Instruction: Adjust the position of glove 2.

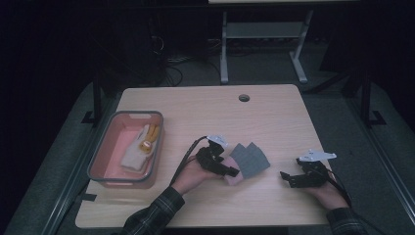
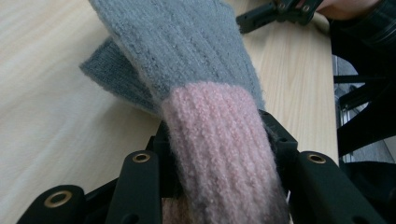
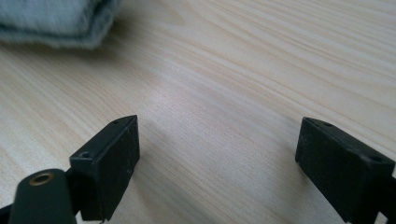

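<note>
left gripper (image 2: pixel 219 154) clamped on pink cuff of grey sock (image 2: pixel 187 51), right gripper (image 3: pixel 217 154) wide open, empty, over table (image 3: pixel 233 70)

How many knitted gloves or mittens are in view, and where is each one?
2. A grey and pink glove lies at the table's middle, its pink cuff clamped in the left gripper. A white and yellow glove lies in the pink bin. More may be hidden underneath.

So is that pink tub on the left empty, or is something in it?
Not empty. The pink tub holds a pale knitted piece with a yellow part, lying on its floor in the high view.
</note>
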`<state>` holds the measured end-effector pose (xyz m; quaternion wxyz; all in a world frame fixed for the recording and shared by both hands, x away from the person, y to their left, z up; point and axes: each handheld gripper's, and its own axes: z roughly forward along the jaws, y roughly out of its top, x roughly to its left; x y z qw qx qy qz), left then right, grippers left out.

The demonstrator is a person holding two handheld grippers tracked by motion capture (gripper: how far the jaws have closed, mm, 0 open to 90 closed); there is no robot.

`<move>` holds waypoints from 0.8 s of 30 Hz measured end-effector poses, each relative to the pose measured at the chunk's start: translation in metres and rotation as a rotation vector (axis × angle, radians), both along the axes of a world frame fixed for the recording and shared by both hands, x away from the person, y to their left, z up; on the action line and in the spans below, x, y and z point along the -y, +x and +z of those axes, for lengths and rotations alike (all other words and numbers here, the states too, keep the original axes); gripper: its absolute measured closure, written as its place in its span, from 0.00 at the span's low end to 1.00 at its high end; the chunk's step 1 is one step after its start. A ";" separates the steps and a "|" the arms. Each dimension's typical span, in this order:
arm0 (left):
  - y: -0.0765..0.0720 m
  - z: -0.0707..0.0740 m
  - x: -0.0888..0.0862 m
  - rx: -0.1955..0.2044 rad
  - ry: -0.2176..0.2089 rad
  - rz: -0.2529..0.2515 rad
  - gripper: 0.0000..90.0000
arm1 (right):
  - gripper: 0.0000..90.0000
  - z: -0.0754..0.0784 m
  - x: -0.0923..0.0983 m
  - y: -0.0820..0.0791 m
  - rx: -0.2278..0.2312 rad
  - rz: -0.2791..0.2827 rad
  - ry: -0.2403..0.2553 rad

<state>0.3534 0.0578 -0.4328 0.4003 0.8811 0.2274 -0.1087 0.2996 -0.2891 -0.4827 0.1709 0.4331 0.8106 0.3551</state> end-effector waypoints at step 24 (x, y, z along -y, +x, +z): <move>0.007 0.034 -0.035 0.048 -0.009 0.053 0.63 | 0.15 0.000 0.000 0.000 0.000 0.000 0.000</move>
